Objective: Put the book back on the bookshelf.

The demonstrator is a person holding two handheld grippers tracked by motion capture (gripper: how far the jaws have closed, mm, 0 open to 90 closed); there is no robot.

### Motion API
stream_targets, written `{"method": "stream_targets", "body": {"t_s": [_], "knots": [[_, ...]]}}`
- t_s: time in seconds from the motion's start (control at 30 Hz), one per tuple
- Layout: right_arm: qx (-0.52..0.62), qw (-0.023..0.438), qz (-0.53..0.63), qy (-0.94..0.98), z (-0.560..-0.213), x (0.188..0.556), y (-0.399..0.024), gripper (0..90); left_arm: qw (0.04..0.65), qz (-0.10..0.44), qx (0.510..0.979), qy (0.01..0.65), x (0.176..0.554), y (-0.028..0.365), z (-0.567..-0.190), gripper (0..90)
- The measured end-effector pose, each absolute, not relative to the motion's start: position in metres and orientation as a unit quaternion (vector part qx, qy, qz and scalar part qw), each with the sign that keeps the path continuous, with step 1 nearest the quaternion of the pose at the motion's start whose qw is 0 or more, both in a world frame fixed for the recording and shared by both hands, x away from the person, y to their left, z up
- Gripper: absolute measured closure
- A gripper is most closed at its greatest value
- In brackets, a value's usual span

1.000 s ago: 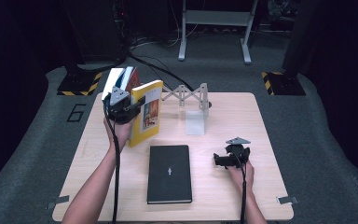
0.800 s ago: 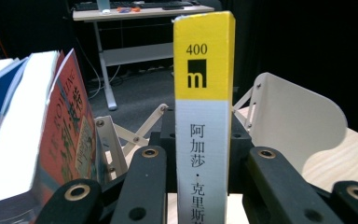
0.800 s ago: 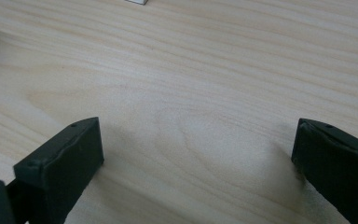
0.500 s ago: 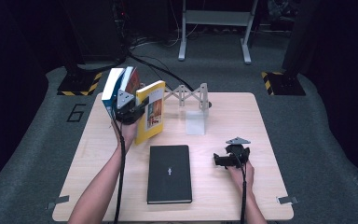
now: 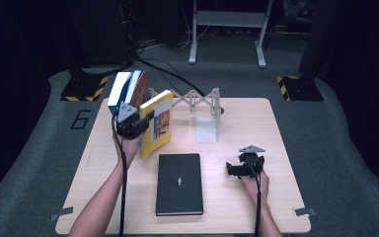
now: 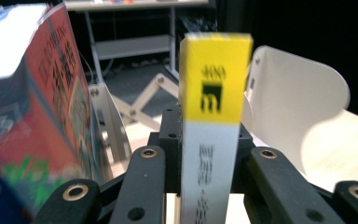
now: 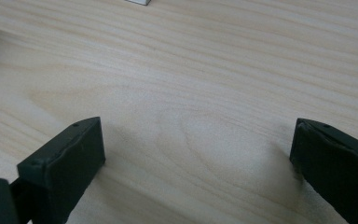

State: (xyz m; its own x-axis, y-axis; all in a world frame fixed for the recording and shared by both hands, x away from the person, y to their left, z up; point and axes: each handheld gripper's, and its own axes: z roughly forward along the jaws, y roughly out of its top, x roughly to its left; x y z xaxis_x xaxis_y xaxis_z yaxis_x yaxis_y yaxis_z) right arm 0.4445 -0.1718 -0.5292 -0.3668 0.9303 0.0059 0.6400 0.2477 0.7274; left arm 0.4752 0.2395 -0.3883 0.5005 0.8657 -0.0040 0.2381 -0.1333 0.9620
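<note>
Meanwhile, a yellow book (image 5: 157, 123) goes down towards the rack at the far left of the tabletop (image 5: 256, 128).

Clamped by its spine in the left tool (image 5: 134, 123), the yellow book now stands upright and lower than a second ago, just right of the books (image 5: 128, 89) already leaning at the rack's left end. The left tool's view shows the two black jaws pressed against the yellow-and-white spine (image 6: 210, 121), with a white divider (image 6: 298, 93) of the folding rack (image 5: 192, 101) to its right. By the look of it, the book is close to being set in its slot, though still gripped. The right tool (image 5: 244, 165) rests on the wood at the near right, jaws wide apart and holding nothing, while a black book (image 5: 179, 182) lies flat near the middle, apparently next in line.
</note>
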Motion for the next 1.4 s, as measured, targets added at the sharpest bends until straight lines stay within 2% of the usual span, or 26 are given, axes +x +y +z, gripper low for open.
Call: {"method": "stream_targets", "body": {"t_s": [0.37, 0.87, 1.1, 1.27, 1.4], "knots": [[0.518, 0.221, 0.328, 0.758, -0.529, 0.445, -0.171, 2.2, 0.493, 0.286, 0.707, 0.418, 0.453, 0.253, -0.389, 74.8], [0.516, 0.221, 0.329, 0.759, -0.529, 0.444, -0.172, 2.5, 0.453, 0.250, 0.739, 0.431, 0.452, 0.263, -0.382, 72.3], [0.517, 0.220, 0.329, 0.759, -0.529, 0.444, -0.171, 2.6, 0.448, 0.250, 0.748, 0.422, 0.455, 0.259, -0.372, 67.2], [0.517, 0.220, 0.329, 0.759, -0.529, 0.444, -0.171, 2.7, 0.433, 0.245, 0.760, 0.418, 0.461, 0.254, -0.364, 58.2], [0.516, 0.220, 0.329, 0.760, -0.529, 0.445, -0.172, 2.7, 0.422, 0.242, 0.771, 0.412, 0.465, 0.250, -0.359, 56.0]]}}
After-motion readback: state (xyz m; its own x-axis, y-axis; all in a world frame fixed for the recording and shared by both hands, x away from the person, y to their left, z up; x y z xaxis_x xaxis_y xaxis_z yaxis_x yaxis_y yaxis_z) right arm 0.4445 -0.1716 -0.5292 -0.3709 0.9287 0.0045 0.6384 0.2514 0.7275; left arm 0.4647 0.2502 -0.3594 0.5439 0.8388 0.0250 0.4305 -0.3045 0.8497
